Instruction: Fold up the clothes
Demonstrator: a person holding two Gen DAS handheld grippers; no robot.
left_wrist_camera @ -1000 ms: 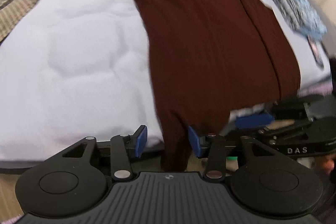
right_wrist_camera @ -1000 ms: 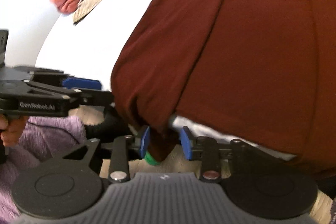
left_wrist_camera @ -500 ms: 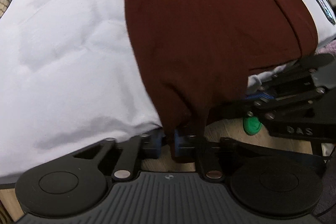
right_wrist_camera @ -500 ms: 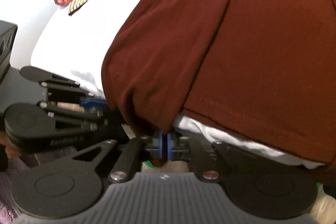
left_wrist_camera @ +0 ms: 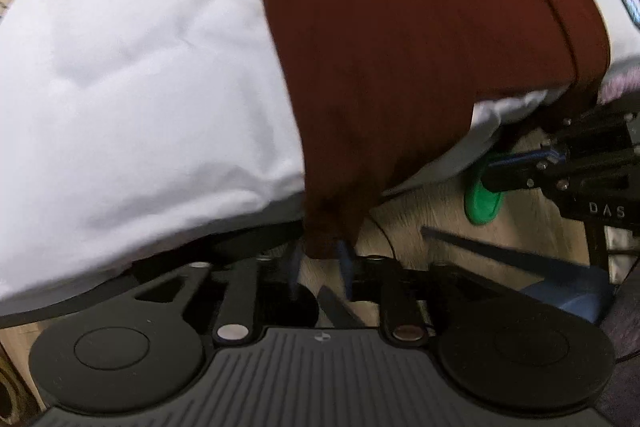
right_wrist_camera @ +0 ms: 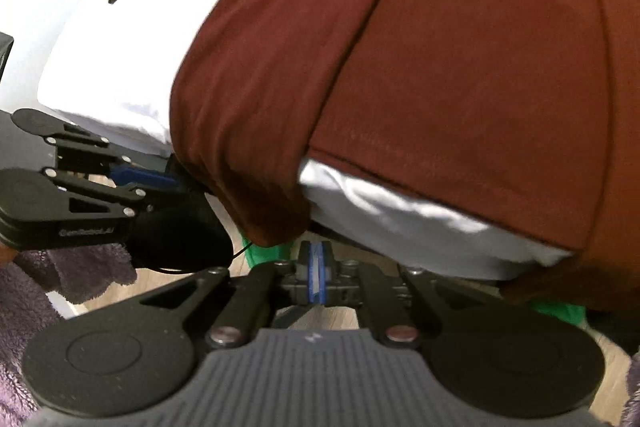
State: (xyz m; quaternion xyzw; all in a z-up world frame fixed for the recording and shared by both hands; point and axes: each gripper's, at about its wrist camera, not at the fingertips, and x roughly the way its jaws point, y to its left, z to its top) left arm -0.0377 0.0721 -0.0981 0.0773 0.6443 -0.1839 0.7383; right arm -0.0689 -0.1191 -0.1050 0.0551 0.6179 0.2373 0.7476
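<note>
The maroon shirt (left_wrist_camera: 400,47) is dangling between the fingers of the left gripper (left_wrist_camera: 320,261), grip unclear; the right gripper (right_wrist_camera: 316,267) is clenching nothing just below its corner.

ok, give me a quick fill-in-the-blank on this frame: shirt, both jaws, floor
The left gripper's jaws pinch a corner of the shirt, which lies on a ___ bed.
The right gripper's jaws are ___, with no cloth between them.
The small plastic item on the floor is ___.

Missing words: white; shut; green
</note>
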